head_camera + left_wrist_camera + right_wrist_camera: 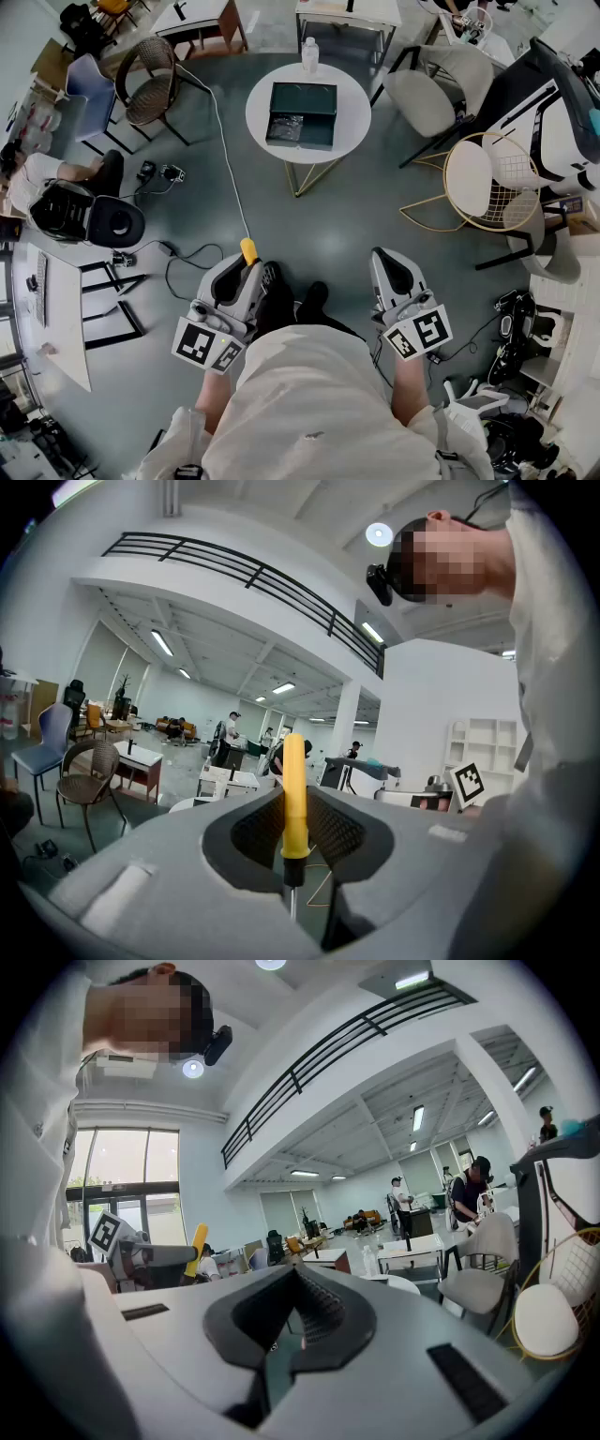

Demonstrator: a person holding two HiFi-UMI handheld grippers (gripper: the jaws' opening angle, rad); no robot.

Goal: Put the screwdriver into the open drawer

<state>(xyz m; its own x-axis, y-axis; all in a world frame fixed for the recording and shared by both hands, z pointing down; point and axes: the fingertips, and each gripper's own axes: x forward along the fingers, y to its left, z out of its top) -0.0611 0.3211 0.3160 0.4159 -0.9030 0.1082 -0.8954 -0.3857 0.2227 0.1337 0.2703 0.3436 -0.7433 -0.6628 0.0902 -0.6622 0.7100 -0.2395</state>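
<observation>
Left gripper [294, 834]: we see its jaws pinching the screwdriver [293, 794] by the base of the yellow handle. The handle points up and away, the metal shank runs back toward the palm.
Right gripper [296, 1309]: jaws drawn together with nothing between them, held level beside the left one.
Round table [354, 120]: well ahead of both grippers, with bare floor between.
Open drawer [323, 131]: dark green, on the middle of the round table, its tray pulled out toward us. Something small already lies in the tray's left part.
Step, as we judge it: carry not yet finished, and the screwdriver is far short of the round table.
Risk, grip: the hold is narrow on a smooth handle. A swing on the way to the round table could let the tool pivot or slip out.
Risk, floor: the white cable [228, 159] runs just left of the round table. A foot could catch it.
Risk, release: the tray is shallow. Letting go high or off-centre could bounce the tool onto the tabletop.
Risk, bottle [310, 54]: it stands at the far edge of the round table. We judge it unlikely to be struck.
</observation>
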